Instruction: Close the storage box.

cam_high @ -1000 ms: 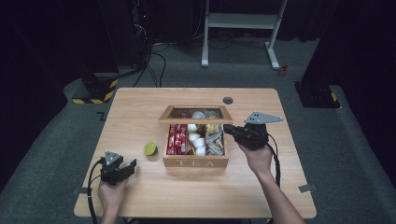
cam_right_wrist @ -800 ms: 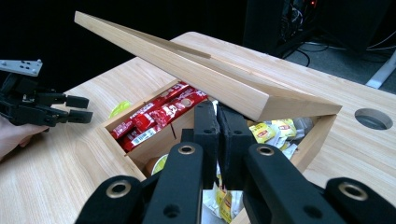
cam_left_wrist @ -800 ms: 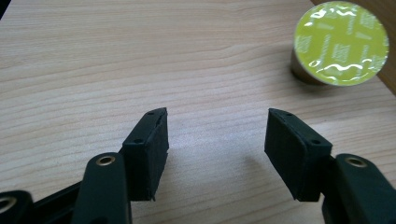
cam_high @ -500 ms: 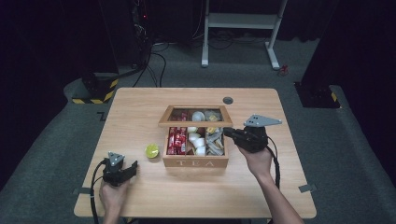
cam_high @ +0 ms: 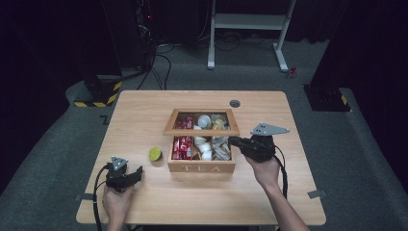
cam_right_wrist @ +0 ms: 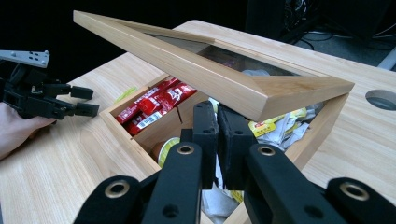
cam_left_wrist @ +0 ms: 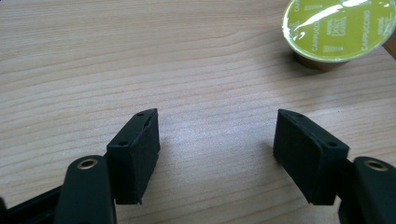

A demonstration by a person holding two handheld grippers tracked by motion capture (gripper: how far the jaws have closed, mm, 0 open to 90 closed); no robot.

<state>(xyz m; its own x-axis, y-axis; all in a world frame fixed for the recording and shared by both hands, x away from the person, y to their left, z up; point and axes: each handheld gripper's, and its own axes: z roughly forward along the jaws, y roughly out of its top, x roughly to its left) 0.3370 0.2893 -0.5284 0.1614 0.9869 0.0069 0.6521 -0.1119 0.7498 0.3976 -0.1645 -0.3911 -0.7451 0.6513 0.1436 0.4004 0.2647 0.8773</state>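
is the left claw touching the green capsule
Apart. The left gripper view shows the left claw open, bare table between it and the cappuccino capsule.

Wooden table (cam_high: pixel 144 110), light grain, mid-frame. Round grey grommet (cam_high: pixel 235 103) in tabletop at 12 o'clock, near far edge. Grey tape tabs on near corners: one at 7 o'clock (cam_high: pixel 82 197), one at 5 o'clock (cam_high: pixel 313 194). Grey carpet (cam_high: pixel 57 159) all round. White metal frame (cam_high: pixel 250 29) on floor at 12 o'clock, well apart. Black cables (cam_high: pixel 159 67) at 11 o'clock. Yellow-black striped base (cam_high: pixel 103 94) at 10 o'clock, just off table corner. Dark stand foot (cam_high: pixel 325 98) at 2 o'clock. Small red item (cam_high: pixel 292 72) at 1 o'clock, too small to tell.
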